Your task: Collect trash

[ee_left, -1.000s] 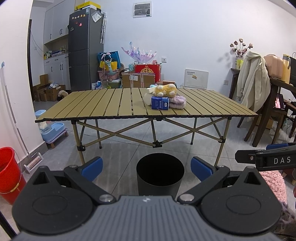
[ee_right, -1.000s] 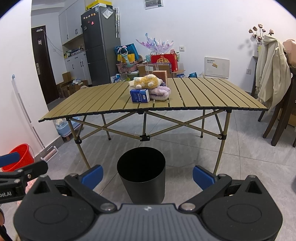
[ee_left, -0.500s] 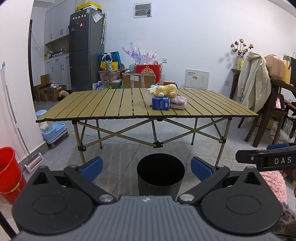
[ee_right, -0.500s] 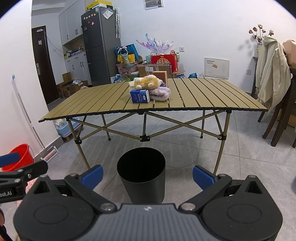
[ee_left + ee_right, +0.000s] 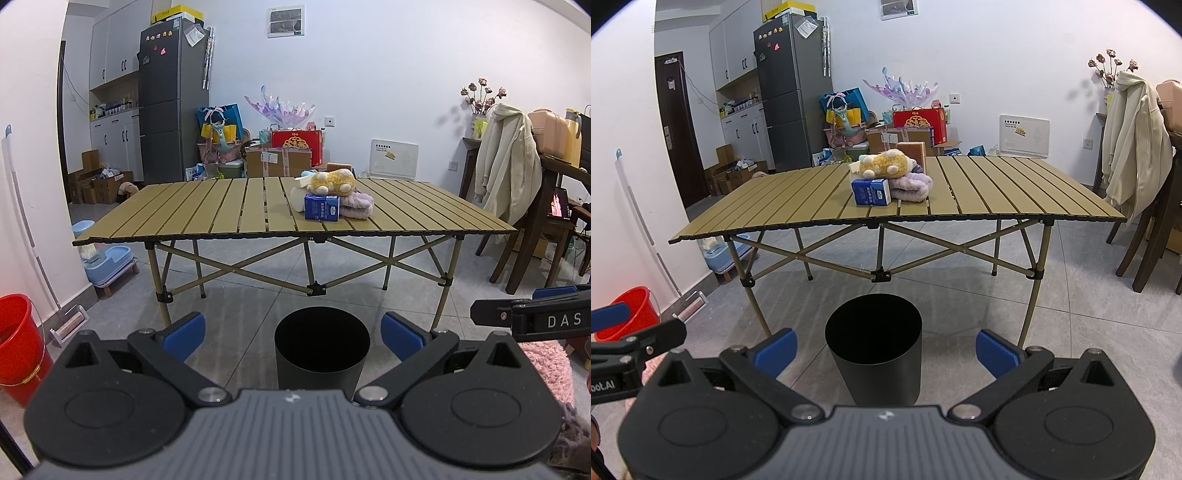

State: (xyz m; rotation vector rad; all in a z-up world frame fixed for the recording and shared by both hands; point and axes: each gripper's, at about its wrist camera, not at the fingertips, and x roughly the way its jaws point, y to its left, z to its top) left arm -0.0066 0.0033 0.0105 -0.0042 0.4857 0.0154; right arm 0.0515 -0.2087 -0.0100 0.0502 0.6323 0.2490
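Observation:
A black cylindrical bin (image 5: 321,343) (image 5: 873,354) stands on the tiled floor in front of a slatted folding table (image 5: 207,210) (image 5: 997,192). On the table lies a pile: a blue carton (image 5: 321,207) (image 5: 871,191), a yellow plush toy (image 5: 332,181) (image 5: 884,165), a pink cloth (image 5: 357,206) (image 5: 912,184) and a white object (image 5: 298,195). My left gripper (image 5: 293,332) is open, low and well short of the table, with nothing between its blue pads. My right gripper (image 5: 885,345) is also open and empty, beside the left one.
A red bucket (image 5: 16,339) (image 5: 629,314) stands at the left wall near a mop. A blue pet feeder (image 5: 107,258) sits beside the table's left legs. A chair with a cream coat (image 5: 506,173) (image 5: 1134,144) stands on the right. Boxes and a fridge (image 5: 171,103) line the back wall.
Both views have shifted very slightly; the scene and both open grippers stay as they were.

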